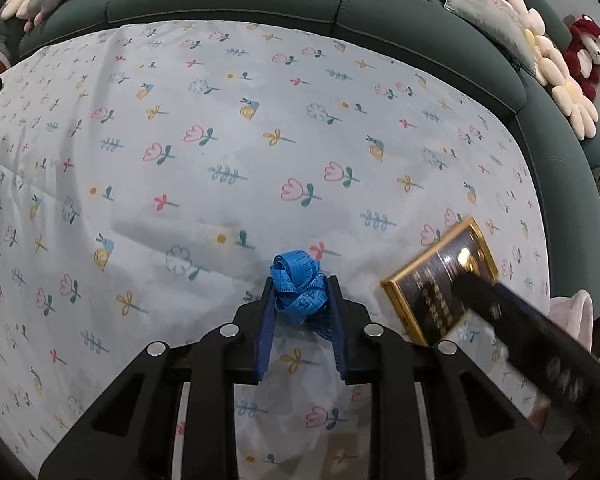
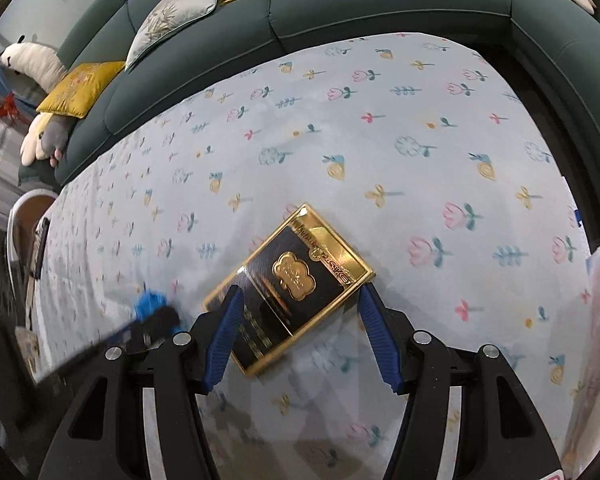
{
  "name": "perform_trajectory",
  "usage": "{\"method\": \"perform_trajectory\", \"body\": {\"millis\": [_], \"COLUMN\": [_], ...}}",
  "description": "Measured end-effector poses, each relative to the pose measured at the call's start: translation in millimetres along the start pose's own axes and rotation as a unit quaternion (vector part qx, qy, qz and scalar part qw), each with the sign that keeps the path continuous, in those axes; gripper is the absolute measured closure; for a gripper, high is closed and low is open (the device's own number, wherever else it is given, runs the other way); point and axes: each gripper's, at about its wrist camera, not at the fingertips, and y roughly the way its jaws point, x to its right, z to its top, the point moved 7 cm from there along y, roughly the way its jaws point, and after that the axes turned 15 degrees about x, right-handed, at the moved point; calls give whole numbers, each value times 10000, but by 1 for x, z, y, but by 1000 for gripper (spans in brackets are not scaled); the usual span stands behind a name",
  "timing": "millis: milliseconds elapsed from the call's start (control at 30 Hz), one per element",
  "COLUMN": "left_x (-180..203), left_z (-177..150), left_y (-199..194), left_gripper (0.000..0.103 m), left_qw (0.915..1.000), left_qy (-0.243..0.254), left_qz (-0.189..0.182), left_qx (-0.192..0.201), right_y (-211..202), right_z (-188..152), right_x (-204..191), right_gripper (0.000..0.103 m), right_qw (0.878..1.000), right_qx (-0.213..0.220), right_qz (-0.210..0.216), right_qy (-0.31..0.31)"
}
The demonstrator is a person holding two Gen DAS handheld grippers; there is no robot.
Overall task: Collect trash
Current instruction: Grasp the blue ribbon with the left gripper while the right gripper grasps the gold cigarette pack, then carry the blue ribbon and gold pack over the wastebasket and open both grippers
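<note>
My left hand-held gripper pinches the loose tape measure, which may unravel; my right hand-held gripper, wide, could skid the glossy box toward twelve o'clock.

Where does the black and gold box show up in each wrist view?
Left wrist view: black and gold box at lower right, partly behind the right claw.
Right wrist view: box at center, lying between the open right claw's fingers.
Shared landmark: the blue tape measure, at lower left in the right view.
</note>
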Motion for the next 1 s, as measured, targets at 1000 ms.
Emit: {"method": "perform_trajectory", "body": {"millis": [1000], "left_x": [12], "left_z": [-73], "left_y": [-55], "left_gripper": [80], "left_qw": [9995], "left_qy": [-62], "left_qz": [-198], "left_qx": [-243], "right_y": [-48], "right_z": [-60], "right_x": [36], "right_gripper": [43], "right_qw": [9956], "right_qx": [162], "right_qz": [-721], "right_qy": [-585]}}
